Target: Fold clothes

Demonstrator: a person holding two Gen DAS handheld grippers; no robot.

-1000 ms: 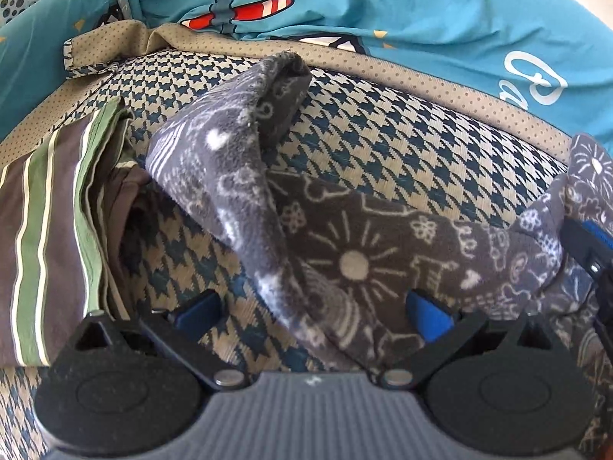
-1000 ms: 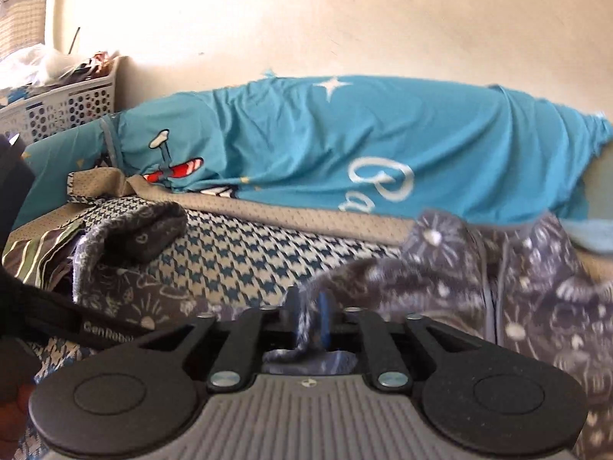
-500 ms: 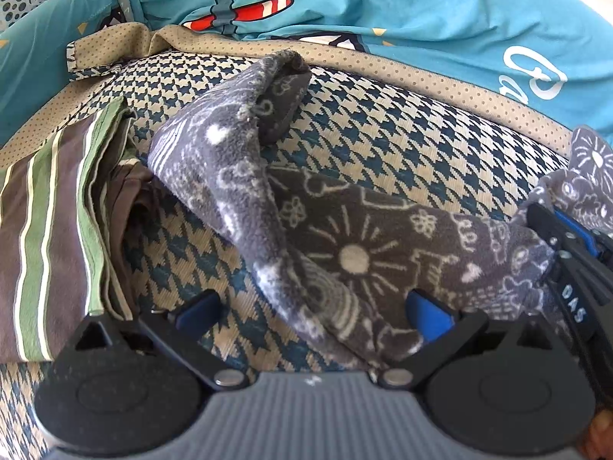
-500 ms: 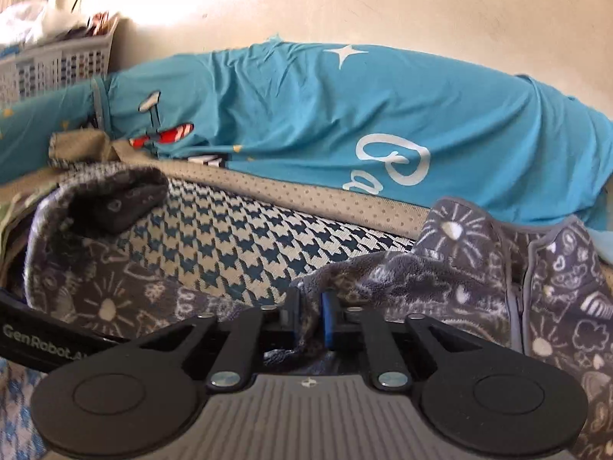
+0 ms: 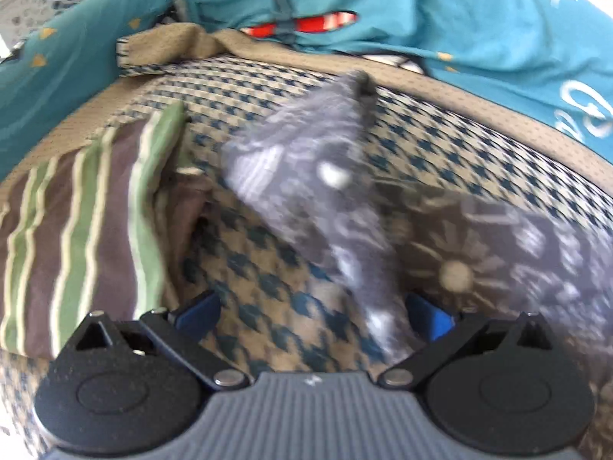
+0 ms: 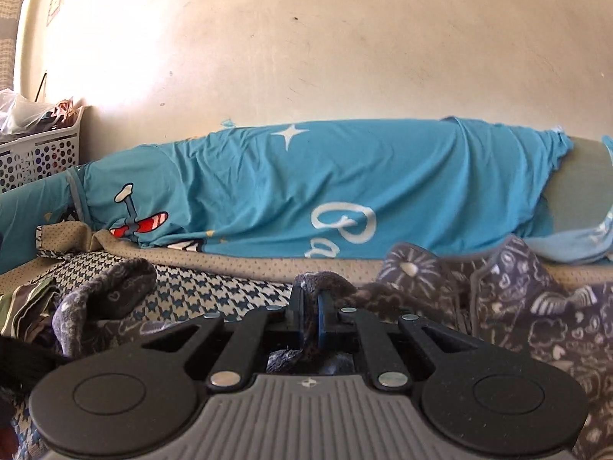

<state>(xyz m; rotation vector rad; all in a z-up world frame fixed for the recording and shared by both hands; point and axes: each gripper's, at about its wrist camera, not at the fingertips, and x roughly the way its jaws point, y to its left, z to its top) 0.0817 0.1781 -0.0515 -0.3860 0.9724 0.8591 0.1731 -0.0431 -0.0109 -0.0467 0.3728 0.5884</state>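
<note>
Fleece garment (image 6: 528, 318) pinched in right claw (image 6: 311, 316), left claw (image 5: 312, 312) spread.

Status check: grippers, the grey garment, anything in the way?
Right gripper shut on grey fleece garment. Left gripper open over it. Striped folded cloth alongside, clear.

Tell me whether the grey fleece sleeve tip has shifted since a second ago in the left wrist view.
Yes. The grey fleece sleeve tip sits further right against the striped folded cloth, though the camera itself turned and blurred.

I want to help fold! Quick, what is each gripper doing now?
Left gripper: open, holding nothing.
Right gripper: shut on the grey fleece.
</note>
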